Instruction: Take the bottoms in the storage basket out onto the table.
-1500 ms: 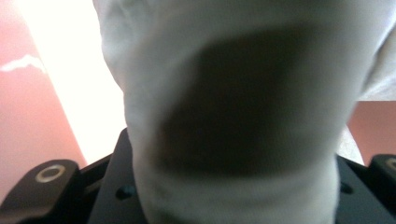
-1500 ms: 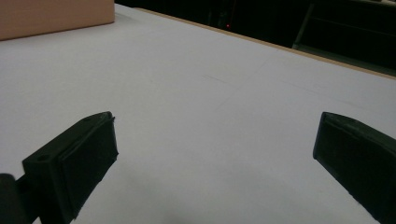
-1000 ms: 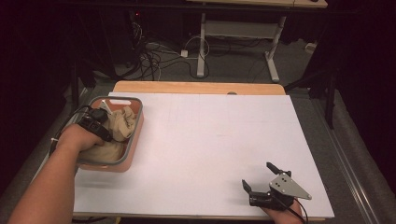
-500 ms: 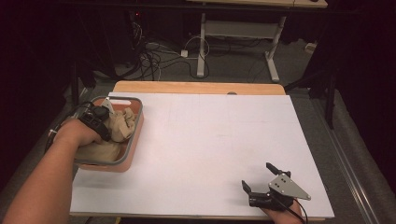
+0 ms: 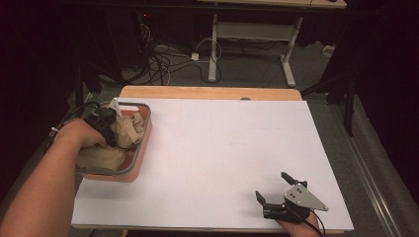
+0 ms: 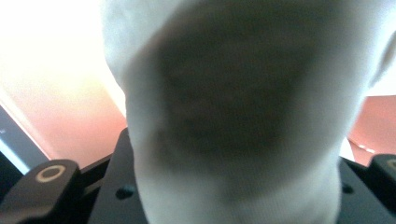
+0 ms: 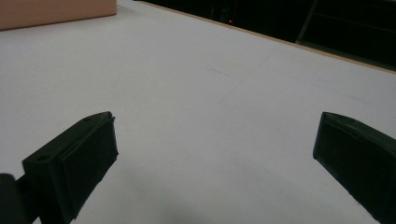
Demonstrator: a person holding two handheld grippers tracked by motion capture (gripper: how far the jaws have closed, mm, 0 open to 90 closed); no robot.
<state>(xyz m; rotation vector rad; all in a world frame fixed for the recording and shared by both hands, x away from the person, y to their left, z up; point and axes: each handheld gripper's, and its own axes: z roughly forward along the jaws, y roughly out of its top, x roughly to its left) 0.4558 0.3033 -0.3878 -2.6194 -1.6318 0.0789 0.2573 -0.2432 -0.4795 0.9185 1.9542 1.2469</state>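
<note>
White table (image 5: 222, 148), dark room behind. Far left: orange basket (image 5: 141, 158) holding beige cloths (image 5: 126, 131). Left hand-held gripper (image 5: 101, 124) inside basket, clenched on one cloth (image 6: 233, 140); step judged: picking it out. Next move: lift clear onto the table. Right hand-held gripper (image 5: 276, 190) at the near edge, jaws released, idle.

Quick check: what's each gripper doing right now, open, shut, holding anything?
Left gripper: shut on the beige cloth in the basket.
Right gripper: open, nothing between its jaws, resting low over the white table.
</note>
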